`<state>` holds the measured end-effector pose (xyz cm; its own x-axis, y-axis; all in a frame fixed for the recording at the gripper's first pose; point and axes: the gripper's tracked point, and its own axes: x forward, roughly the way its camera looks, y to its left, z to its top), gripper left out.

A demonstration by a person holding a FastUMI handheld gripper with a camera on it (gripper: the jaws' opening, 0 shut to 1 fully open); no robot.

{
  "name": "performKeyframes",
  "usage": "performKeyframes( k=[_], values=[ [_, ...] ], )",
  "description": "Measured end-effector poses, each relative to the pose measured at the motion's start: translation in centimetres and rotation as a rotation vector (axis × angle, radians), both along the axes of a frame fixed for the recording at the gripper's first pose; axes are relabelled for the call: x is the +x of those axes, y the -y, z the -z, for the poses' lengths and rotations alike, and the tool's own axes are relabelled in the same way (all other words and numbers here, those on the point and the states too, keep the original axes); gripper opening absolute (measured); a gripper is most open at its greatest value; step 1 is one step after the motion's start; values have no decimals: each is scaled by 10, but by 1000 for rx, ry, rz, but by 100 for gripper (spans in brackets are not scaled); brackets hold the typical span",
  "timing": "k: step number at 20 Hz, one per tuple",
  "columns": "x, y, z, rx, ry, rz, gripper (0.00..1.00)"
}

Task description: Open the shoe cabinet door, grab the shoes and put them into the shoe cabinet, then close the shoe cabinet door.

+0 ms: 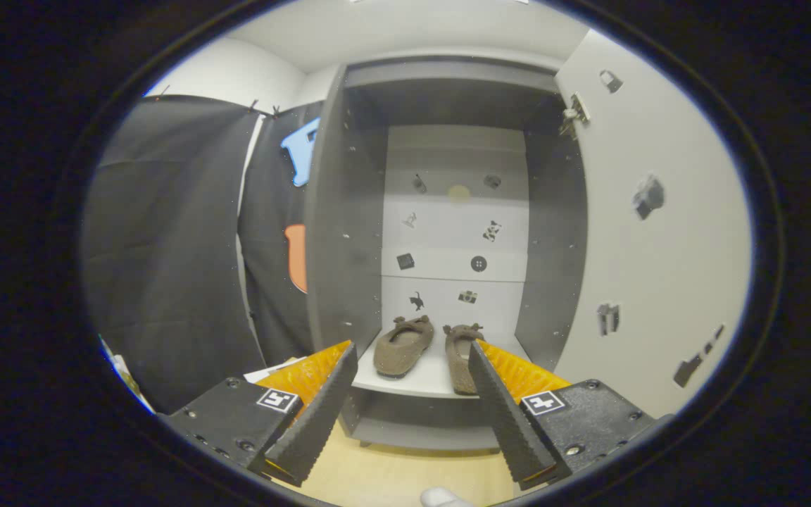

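- The tool is released: its two fingers stand wide apart with nothing between them, and they touch nothing.
- Below the fingers lies a pale wooden floor; a small white rounded thing, too cropped to identify, shows at its nearest edge.
- Just ahead of the fingertips stands the cabinet, with its bottom shelf a little above the floor.
- Two brown shoes rest on that shelf, side by side and near each other, toes pointing to the back.
- The left shoe sits ahead in the gap between the fingers, fully in sight.
- The right shoe lies close to the right fingertip, which covers part of its outer side; whether they touch I cannot tell.
- The door is open, swung out to the right of the tool, its inner face dotted with small dark stickers and a hinge near its top.
- Beyond the shoes, the back panel is pale and carries more small stickers.
- To the left of the cabinet, beyond the left finger, hangs black cloth.
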<state>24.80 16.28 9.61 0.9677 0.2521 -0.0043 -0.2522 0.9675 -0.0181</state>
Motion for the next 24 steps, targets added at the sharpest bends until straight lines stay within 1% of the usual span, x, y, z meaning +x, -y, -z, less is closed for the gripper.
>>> performKeyframes(
  k=[2,5,8,12,18,21,24],
  values=[
    [-40,4,2,10,5,-23,100],
    [-93,20,5,0,31,-25,100],
    [-137,42,19,-6,16,-9,100],
    [-179,89,29,5,-14,45,100],
    [-209,180,32,55,-14,168,100],
    [-215,230,28,81,3,226,100],
    [-213,280,21,102,24,270,100]
  ],
)
